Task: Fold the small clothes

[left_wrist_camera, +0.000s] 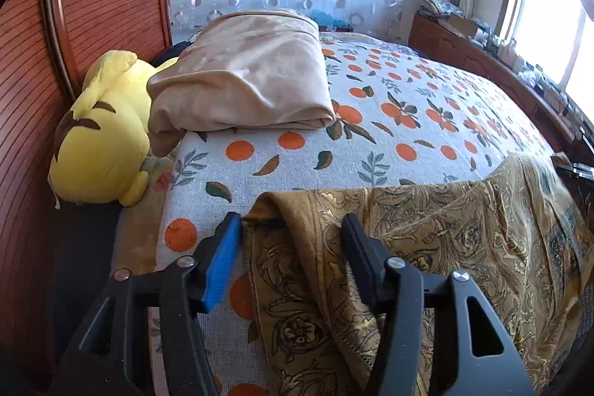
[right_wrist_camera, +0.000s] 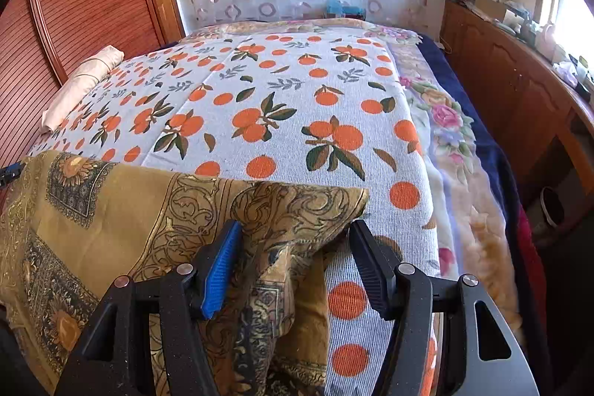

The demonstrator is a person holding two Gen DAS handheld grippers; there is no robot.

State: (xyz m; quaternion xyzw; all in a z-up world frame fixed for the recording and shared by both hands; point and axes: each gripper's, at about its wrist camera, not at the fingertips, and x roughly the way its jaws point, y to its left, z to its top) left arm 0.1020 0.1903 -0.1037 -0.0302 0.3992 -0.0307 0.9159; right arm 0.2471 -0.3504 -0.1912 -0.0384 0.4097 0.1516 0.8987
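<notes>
A mustard-gold patterned cloth (left_wrist_camera: 445,240) lies spread on the near part of the bed. My left gripper (left_wrist_camera: 293,225) is open, its jaws either side of the cloth's left folded corner, with fabric lying between them. The same cloth shows in the right wrist view (right_wrist_camera: 156,210). My right gripper (right_wrist_camera: 297,229) is open, its jaws straddling the cloth's right corner, which is bunched and hangs between the fingers. The left gripper's tip is just visible at the far left edge of the right wrist view (right_wrist_camera: 9,173).
The bed has an orange-print cover (left_wrist_camera: 334,151) (right_wrist_camera: 282,99). A folded beige blanket (left_wrist_camera: 245,77) and a yellow plush toy (left_wrist_camera: 104,132) lie at the head by the wooden headboard (left_wrist_camera: 92,6). A wooden cabinet (right_wrist_camera: 519,91) runs along the right side.
</notes>
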